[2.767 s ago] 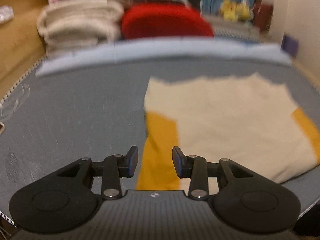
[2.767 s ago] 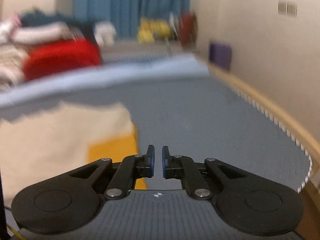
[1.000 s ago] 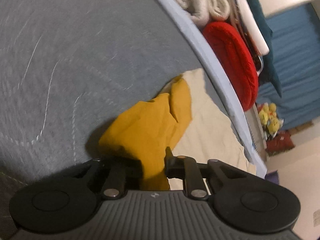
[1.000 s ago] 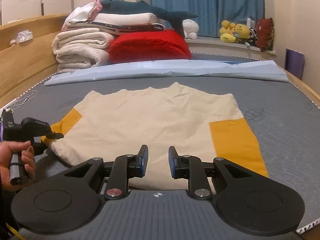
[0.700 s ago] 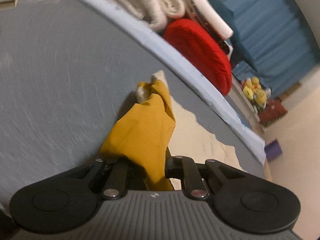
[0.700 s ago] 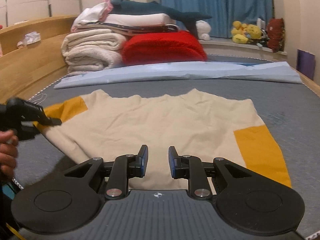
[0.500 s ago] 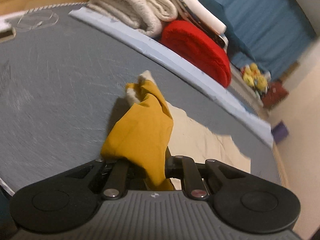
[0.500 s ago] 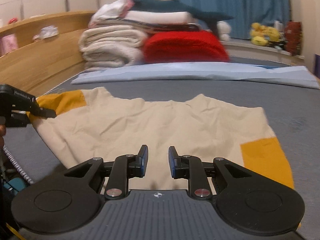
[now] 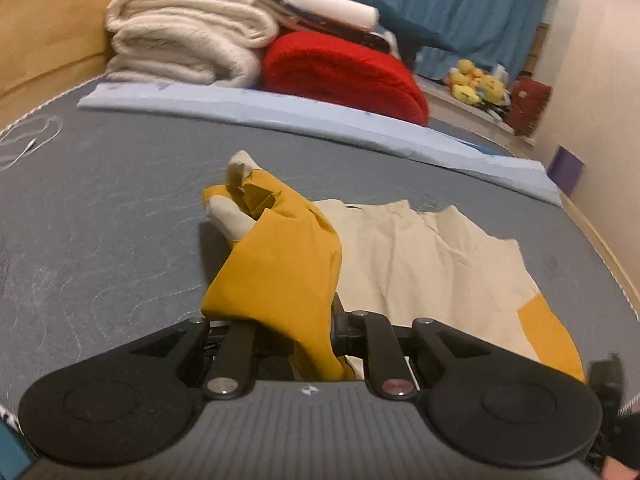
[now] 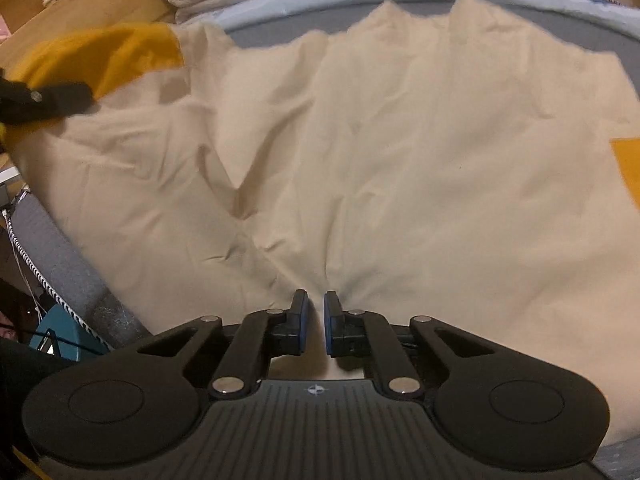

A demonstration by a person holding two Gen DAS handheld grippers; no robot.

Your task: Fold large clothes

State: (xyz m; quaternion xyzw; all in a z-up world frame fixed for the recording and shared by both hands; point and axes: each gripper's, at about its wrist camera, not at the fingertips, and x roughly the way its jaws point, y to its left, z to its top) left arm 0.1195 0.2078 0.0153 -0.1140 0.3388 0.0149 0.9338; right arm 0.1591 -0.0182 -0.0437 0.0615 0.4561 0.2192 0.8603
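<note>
The left gripper [image 9: 294, 330], fingers clenched on the shirt's yellow sleeve [image 9: 280, 264], has lifted it off the bed [image 9: 100, 220], while the right gripper [image 10: 315, 322] has dropped to pinch the cream shirt [image 10: 380, 140] hem between its fingers, readying a fold.

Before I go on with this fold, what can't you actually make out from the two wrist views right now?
- Left wrist view: the left gripper fingertips, buried in the yellow sleeve.
- Right wrist view: whether the right gripper pinches the cream shirt; cloth puckers at the nearly closed fingers, but the contact is hidden.
- Right wrist view: the other yellow sleeve, cut off by the right edge.
- Right wrist view: the shirt's near hem, behind the gripper body.
</note>
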